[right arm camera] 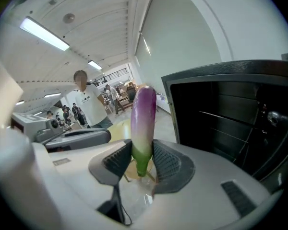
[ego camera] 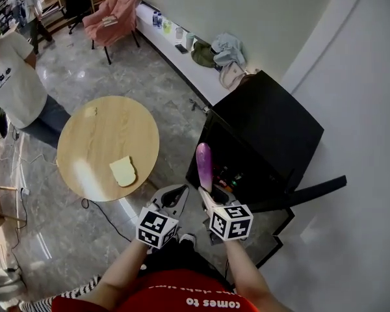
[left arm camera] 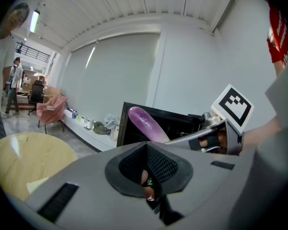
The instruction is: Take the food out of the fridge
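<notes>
A purple eggplant (ego camera: 203, 164) with a green stem end stands upright in my right gripper (ego camera: 207, 190), just in front of the open black mini fridge (ego camera: 273, 129). In the right gripper view the ribbed pads (right arm camera: 165, 162) press on the eggplant's (right arm camera: 144, 119) lower end, with the gripper (right arm camera: 141, 159) shut on it beside the fridge's dark interior (right arm camera: 230, 114). My left gripper (ego camera: 175, 195) hovers close on the left, its jaws together and empty. From the left gripper view (left arm camera: 146, 147) the eggplant (left arm camera: 146, 123) and the right gripper's marker cube (left arm camera: 235, 107) show ahead.
The fridge door (ego camera: 305, 194) swings open to the right; small items (ego camera: 224, 174) sit on a shelf inside. A round wooden table (ego camera: 97, 142) with a bread slice (ego camera: 123, 171) stands left. A person (ego camera: 16, 83) stands beyond it. A pink chair (ego camera: 114, 12) and a cluttered ledge (ego camera: 182, 44) line the far wall.
</notes>
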Tool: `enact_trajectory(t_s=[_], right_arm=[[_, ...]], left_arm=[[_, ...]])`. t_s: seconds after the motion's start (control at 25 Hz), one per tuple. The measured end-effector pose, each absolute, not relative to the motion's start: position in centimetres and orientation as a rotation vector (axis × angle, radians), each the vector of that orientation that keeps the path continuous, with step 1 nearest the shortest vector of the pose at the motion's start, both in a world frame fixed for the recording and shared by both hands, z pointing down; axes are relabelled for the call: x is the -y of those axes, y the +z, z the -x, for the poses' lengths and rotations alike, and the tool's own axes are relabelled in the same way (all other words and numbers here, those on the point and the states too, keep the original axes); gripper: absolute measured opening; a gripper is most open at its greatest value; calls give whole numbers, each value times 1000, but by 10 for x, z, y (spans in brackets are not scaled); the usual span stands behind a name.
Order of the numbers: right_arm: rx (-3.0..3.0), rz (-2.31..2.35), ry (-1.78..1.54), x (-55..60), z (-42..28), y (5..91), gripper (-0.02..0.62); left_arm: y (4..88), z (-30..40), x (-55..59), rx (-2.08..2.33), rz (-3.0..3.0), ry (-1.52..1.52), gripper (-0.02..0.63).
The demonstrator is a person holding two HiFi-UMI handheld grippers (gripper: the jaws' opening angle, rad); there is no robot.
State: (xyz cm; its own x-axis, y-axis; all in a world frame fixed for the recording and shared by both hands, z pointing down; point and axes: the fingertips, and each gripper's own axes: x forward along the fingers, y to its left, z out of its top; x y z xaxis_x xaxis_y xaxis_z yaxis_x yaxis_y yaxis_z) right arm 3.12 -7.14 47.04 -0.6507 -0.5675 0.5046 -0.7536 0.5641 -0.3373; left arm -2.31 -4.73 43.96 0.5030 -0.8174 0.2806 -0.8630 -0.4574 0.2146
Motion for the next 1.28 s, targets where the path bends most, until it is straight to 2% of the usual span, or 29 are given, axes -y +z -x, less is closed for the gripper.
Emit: enact_trajectory(t_s=[0.88,1.28], right_arm=[[2541,-508,698,67,152,495,137],[2246,-496,718,113,212,634,137]], left_arm=[[448,186,16,1927,-1991,81,2],[466,240,-7,2053,-1815,56,2]])
